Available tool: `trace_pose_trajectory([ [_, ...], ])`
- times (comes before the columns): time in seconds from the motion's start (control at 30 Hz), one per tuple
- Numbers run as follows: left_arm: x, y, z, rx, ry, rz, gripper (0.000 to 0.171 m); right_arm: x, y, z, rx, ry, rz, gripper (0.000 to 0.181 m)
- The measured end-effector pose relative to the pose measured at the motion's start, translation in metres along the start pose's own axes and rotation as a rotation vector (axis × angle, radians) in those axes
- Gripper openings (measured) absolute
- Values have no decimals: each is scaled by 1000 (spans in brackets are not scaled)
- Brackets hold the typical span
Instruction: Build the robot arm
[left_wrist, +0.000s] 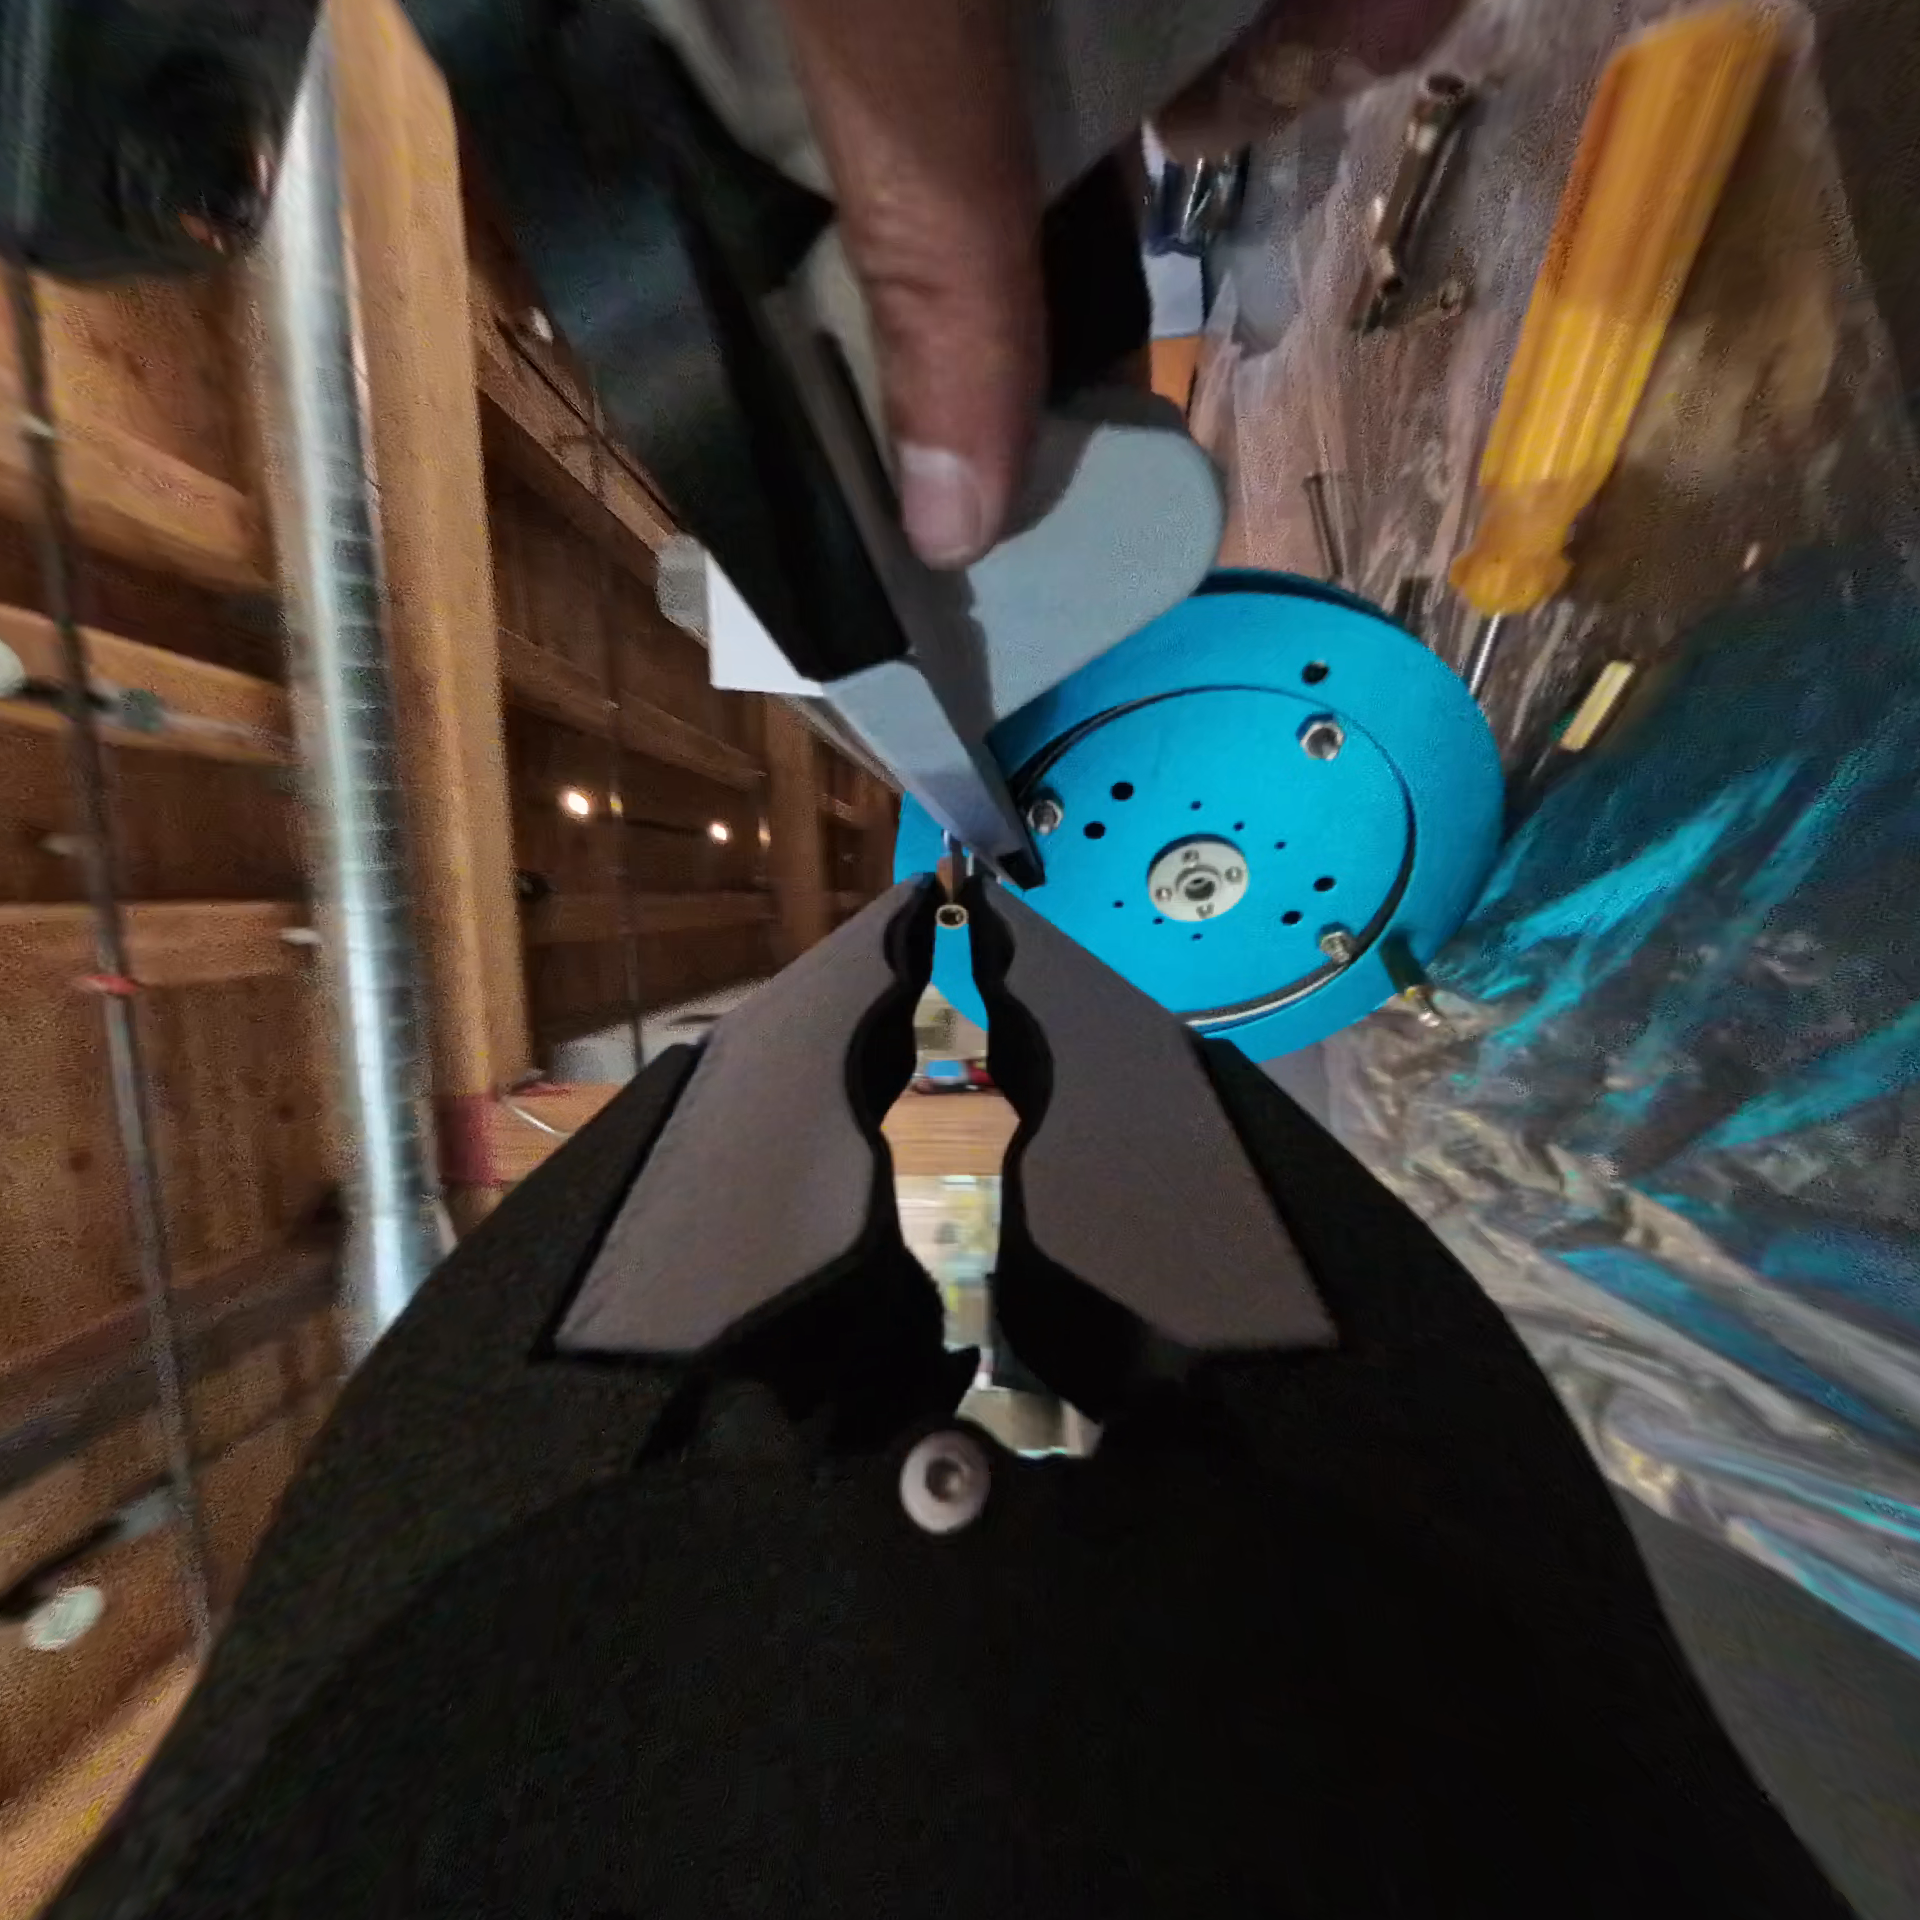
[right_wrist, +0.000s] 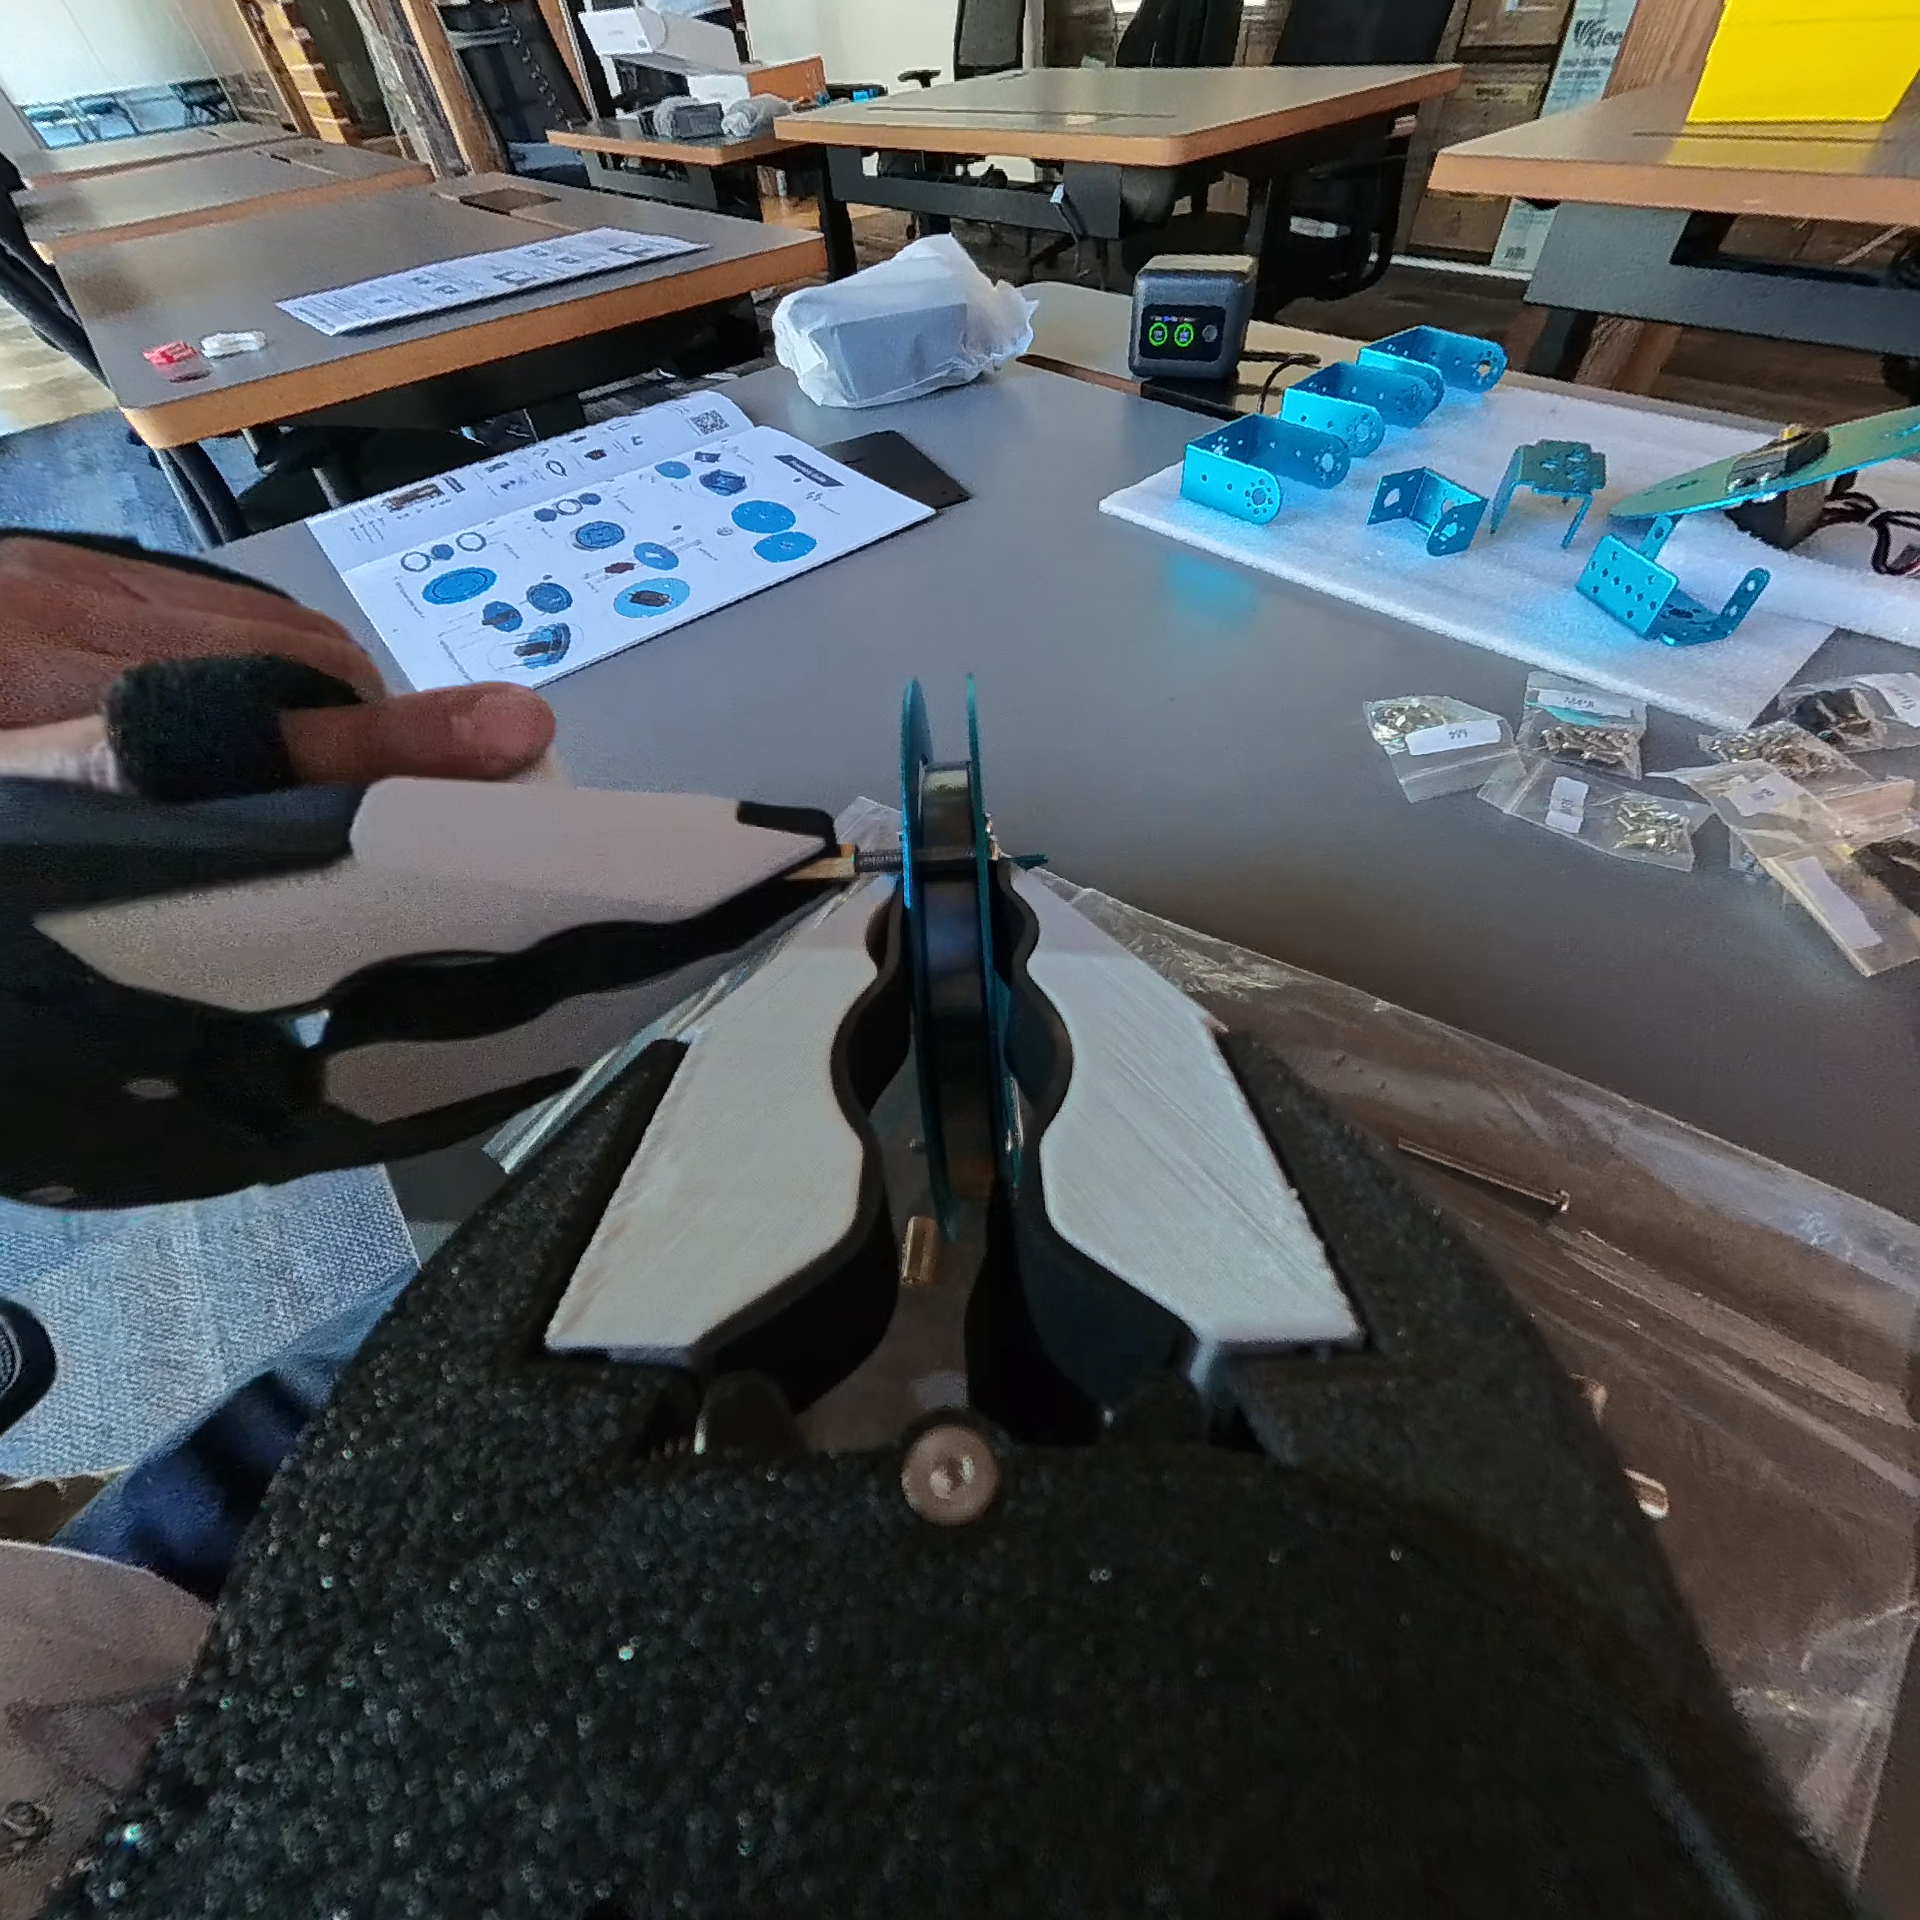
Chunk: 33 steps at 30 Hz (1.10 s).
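Observation:
My right gripper is shut on a blue round plate assembly, two blue discs with a black ring between them, held edge-on above the table. A threaded screw end sticks out of its left face. My left gripper comes in from the left, shut on a small brass standoff that meets that screw end. In the left wrist view my left gripper pinches the standoff at its tips, by the edge of the blue plate. One grey finger of the right gripper and a person's finger cross above.
On the grey table lie an open instruction booklet, a white foam sheet with several blue brackets, bags of small screws, a clear plastic sheet with a loose long screw, and a yellow-handled screwdriver. Both grippers' tips are close together, under 4 cm apart.

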<state>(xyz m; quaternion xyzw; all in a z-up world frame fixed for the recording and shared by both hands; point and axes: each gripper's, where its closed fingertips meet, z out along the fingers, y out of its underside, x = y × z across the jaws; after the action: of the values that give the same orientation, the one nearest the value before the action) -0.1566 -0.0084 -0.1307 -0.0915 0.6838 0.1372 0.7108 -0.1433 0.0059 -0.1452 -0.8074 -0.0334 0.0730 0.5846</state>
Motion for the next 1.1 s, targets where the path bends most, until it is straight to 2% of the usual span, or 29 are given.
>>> trace_pose_trajectory([
  [0.03,0,0,1,11,2,-18,5,1,0,0,-3,-4,4,13],
  [0.07,-1,0,0,14,29,-111,5,1,0,0,-8,-7,2,13],
  [0.13,-2,2,-4,-4,82,-405,8,-1,0,1,-13,-4,-6,13],
  [0.27,1,2,-14,-15,260,-1279,18,1,0,1,-17,-3,13,12],
  [0.37,-6,0,-15,80,348,-1846,21,0,-1,2,-24,-4,1,13],
  [0.43,-8,1,-10,135,382,-2071,21,0,-1,3,-29,-6,-3,12],
  [0.53,-10,1,-5,192,390,-2206,12,-1,-2,5,-40,-8,-8,13],
  [0.67,-3,0,-1,149,366,-2172,4,-1,-2,6,-50,-8,-13,13],
  [0.73,-3,0,0,102,324,-1952,4,0,-2,6,-55,-13,-10,12],
  [0.83,0,0,2,44,263,-1426,4,2,-1,5,-59,-24,5,13],
  [0.97,1,5,4,-50,123,-412,4,3,-1,4,-61,-27,10,13],
  [1.0,0,6,5,-59,96,-280,4,4,-1,4,-60,-28,14,13],
  [1.03,0,7,5,-67,94,-295,5,4,-1,4,-59,-28,18,13],
  [1.1,1,6,3,-65,143,-586,5,3,-1,4,-62,-30,9,13],
])
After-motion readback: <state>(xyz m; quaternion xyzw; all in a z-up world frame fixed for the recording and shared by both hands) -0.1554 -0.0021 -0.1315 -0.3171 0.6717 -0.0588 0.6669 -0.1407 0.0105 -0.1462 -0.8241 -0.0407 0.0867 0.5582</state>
